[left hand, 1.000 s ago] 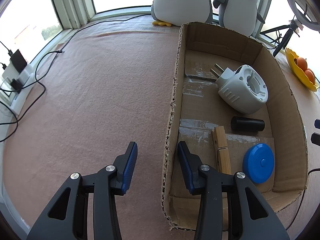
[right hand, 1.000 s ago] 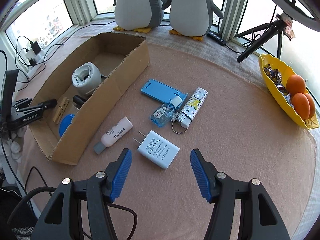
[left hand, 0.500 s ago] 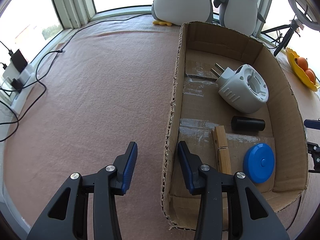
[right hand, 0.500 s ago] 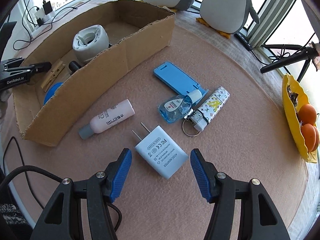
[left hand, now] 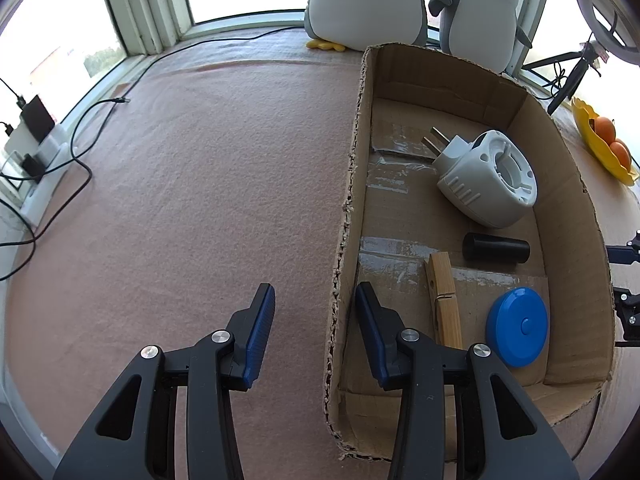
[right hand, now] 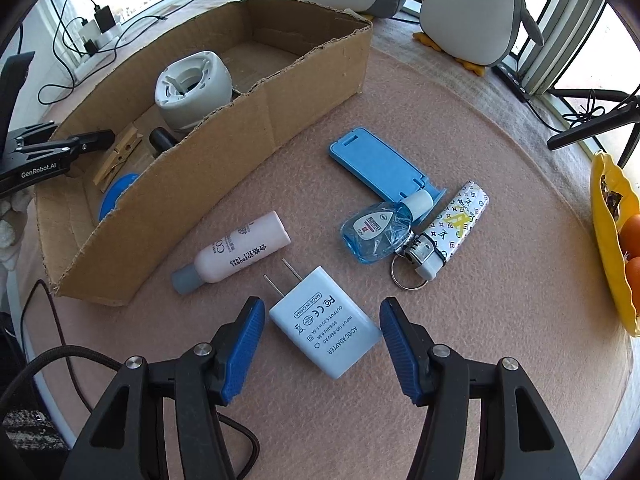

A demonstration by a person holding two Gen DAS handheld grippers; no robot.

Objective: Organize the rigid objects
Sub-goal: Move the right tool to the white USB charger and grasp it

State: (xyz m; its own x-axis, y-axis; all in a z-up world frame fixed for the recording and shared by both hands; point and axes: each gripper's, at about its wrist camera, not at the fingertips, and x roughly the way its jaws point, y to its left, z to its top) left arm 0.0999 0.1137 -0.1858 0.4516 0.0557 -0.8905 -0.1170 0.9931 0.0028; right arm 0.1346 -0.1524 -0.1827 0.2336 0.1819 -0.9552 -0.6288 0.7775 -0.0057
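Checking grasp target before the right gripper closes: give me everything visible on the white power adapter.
The white power adapter is a flat rectangular block, smooth plastic by its look, lying label-up on the pink felt cloth. Printed grey text and certification marks cover its top face. Two bare metal prongs stick out toward the cardboard box. It sits skewed between the right gripper fingers, whose jaws are closing; neither pad touches it yet. Nothing else touches it.

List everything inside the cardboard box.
In the cardboard box: a white plug-in device, a black cylinder, a wooden clothespin and a blue round disc. The left gripper hides part of the near floor.
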